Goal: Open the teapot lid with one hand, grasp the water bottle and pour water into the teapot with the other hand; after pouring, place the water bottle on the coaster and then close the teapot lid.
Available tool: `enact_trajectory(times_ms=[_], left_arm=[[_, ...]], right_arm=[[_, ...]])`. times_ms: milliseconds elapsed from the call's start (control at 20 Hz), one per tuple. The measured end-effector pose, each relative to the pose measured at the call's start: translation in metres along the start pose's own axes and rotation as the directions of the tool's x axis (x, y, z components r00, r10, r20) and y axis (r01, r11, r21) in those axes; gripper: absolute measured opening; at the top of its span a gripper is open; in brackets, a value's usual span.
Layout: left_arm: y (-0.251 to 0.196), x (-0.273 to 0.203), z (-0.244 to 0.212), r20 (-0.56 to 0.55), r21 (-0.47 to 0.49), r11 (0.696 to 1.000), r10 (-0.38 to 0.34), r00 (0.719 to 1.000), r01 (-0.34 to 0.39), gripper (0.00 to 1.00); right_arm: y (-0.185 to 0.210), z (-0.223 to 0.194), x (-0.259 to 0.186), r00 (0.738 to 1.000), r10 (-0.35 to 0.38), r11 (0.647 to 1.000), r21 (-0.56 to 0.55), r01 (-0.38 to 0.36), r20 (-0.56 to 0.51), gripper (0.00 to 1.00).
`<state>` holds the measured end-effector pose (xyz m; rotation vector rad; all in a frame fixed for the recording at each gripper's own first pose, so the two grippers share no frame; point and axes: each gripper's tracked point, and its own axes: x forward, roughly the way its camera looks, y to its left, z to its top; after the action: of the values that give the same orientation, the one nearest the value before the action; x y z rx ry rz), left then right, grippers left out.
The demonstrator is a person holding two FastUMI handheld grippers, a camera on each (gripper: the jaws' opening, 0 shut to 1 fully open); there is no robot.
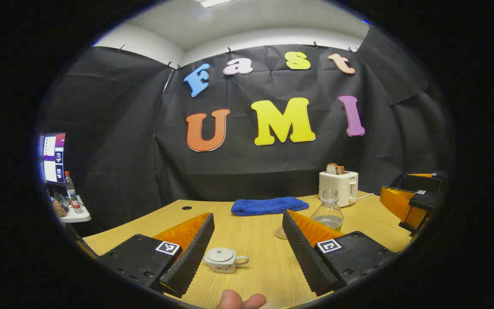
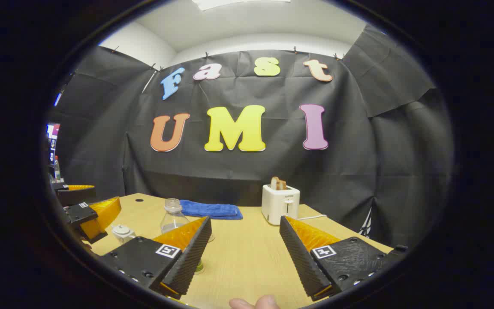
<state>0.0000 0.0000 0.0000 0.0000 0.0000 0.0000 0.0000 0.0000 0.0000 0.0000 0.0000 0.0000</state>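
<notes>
A small white teapot (image 1: 225, 259) with its lid on sits on the wooden table, between and just below the fingers of my left gripper (image 1: 247, 214), which is open and holds nothing. A clear uncapped water bottle (image 1: 327, 212) with a little water stands behind the right finger, and a round coaster (image 1: 280, 232) lies to its left. In the right gripper view the bottle (image 2: 173, 216) stands just left of my open right gripper (image 2: 245, 219), partly hidden by its left finger. The teapot (image 2: 122, 232) stands farther left, near the left gripper (image 2: 88, 212).
A blue folded towel (image 1: 269, 205) lies at the back of the table (image 1: 264, 266). A white toaster (image 1: 338, 186) with bread in it stands at the back right. The right gripper (image 1: 401, 206) hangs at the right edge. A side table with a screen (image 1: 54, 159) stands far left.
</notes>
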Motion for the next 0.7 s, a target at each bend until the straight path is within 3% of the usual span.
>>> enact_trajectory(times_ms=[700], left_arm=[[0.001,-0.001,0.002,0.005,-0.001,1.0,0.018,1.0,-0.018,1.0]], right_arm=[[0.011,-0.003,-0.001,1.0,0.016,1.0,-0.012,-0.016,-0.002,0.95]])
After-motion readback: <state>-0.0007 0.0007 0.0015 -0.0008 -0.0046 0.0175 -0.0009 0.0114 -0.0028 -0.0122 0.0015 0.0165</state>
